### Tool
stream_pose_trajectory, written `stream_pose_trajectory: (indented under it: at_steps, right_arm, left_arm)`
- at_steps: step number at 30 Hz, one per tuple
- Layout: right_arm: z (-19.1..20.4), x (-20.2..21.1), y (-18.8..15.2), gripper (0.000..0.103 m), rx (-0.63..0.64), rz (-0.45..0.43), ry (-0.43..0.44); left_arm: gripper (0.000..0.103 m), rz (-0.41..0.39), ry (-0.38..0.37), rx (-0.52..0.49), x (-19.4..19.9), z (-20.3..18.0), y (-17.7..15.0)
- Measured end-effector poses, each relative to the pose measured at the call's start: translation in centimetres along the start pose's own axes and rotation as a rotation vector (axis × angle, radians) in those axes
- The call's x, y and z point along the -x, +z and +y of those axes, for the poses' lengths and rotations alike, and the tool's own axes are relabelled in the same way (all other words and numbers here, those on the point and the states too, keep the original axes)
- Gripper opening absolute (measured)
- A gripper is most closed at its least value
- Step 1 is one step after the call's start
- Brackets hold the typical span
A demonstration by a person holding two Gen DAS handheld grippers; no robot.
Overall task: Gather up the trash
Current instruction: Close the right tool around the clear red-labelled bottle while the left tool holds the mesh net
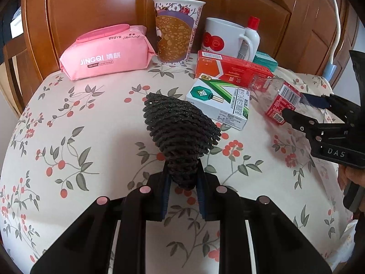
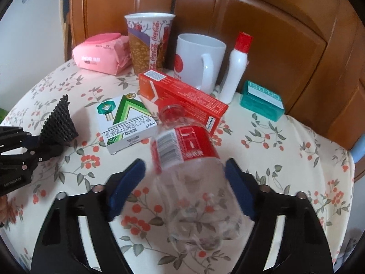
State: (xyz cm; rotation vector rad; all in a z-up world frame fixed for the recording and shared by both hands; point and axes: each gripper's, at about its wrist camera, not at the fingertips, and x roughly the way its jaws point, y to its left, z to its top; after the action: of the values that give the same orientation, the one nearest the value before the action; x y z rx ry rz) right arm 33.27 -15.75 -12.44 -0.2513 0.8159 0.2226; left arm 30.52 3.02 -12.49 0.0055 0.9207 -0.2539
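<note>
My left gripper [image 1: 183, 178] is shut on a black ridged cone-shaped object [image 1: 180, 127], held above the flowered tablecloth [image 1: 91, 137]; it also shows in the right wrist view [image 2: 58, 123]. My right gripper [image 2: 184, 171] is open, its blue pads either side of an empty clear plastic bottle [image 2: 189, 171] with a red label, which lies tilted between them with its mouth pointing away. The left pad stands apart from the bottle; the right pad is at its side. The bottle also shows in the left wrist view [image 1: 276, 98].
A green-white box [image 2: 125, 123] and a red box [image 2: 182, 96] lie just beyond the bottle. Behind stand a Coca-Cola paper cup [image 2: 148, 41], a white mug [image 2: 198, 61], a white red-capped bottle [image 2: 237, 66], a teal box [image 2: 262, 100] and pink wipes [image 2: 100, 54]. A wooden headboard [image 2: 273, 34] backs the table.
</note>
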Motion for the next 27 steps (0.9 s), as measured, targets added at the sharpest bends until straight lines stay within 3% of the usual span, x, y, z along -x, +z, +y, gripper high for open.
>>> stream_pose_trajectory:
  at_steps: [5, 8, 27]
  right_arm:
    - [0.5, 0.8, -0.5, 0.069, -0.074, 0.035, 0.015]
    - [1.2, 0.8, -0.9, 0.075, -0.087, 0.066, 0.054]
    - [1.8, -0.1, -0.6, 0.069, -0.073, 0.034, 0.0]
  left_arm:
    - [0.021, 0.005, 0.007, 0.002, -0.2, 0.0, 0.2]
    - [0.022, 0.007, 0.01, -0.006, -0.2, 0.0, 0.3]
    - [0.019, -0.012, -0.014, -0.003, -0.1, 0.3, 0.4]
